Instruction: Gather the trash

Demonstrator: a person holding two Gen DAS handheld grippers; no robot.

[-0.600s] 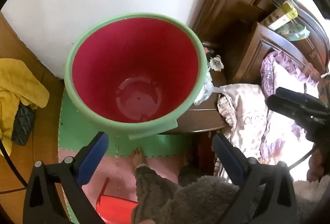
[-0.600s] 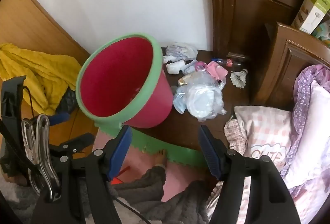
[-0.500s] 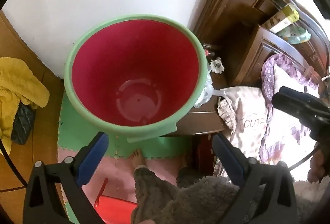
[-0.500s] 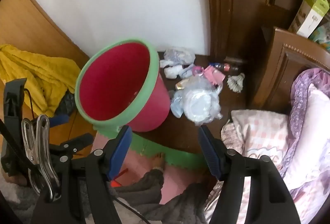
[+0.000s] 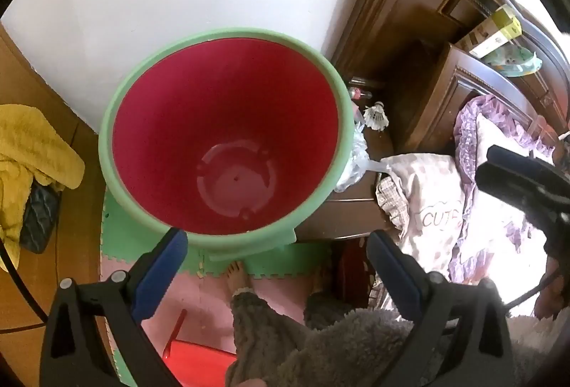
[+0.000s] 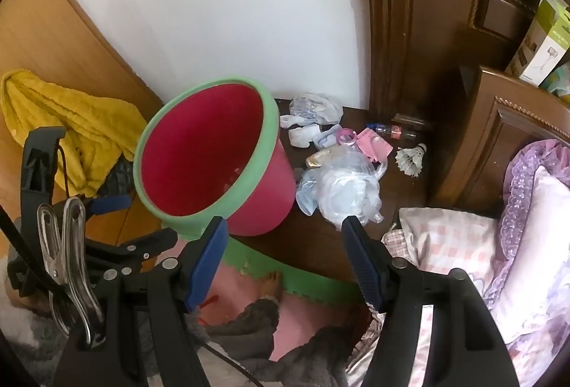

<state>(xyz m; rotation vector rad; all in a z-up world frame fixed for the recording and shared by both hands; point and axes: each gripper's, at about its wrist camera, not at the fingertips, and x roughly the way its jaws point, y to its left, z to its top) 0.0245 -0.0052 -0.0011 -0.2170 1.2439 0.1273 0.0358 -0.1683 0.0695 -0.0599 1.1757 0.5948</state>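
A red bucket with a green rim (image 5: pixel 228 137) stands tilted on the left edge of a dark wooden nightstand (image 6: pixel 320 233); its inside is empty. It shows in the right wrist view (image 6: pixel 210 155) too. Trash lies on the nightstand: a clear plastic bag (image 6: pixel 342 187), a crumpled bag (image 6: pixel 313 107), white tissue (image 6: pixel 301 134), pink wrappers (image 6: pixel 374 143), a small bottle (image 6: pixel 392 130) and a shuttlecock (image 6: pixel 411 159). My left gripper (image 5: pixel 274 266) is open and empty just before the bucket's rim. My right gripper (image 6: pixel 285 255) is open and empty, above the nightstand's front edge.
A yellow cloth (image 6: pixel 71 123) lies left on a wooden surface. A bed with a pink pillow (image 6: pixel 449 244) and purple frilled bedding (image 6: pixel 527 209) is right. A dark headboard (image 6: pixel 445 30) holds a box (image 6: pixel 545 41). Foam mats (image 5: pixel 117 226) and my foot (image 5: pixel 237 276) are below.
The right gripper has drawn back and up, so bucket and trash look smaller and farther. The left view has shifted slightly; the bucket sits a little lower in it.
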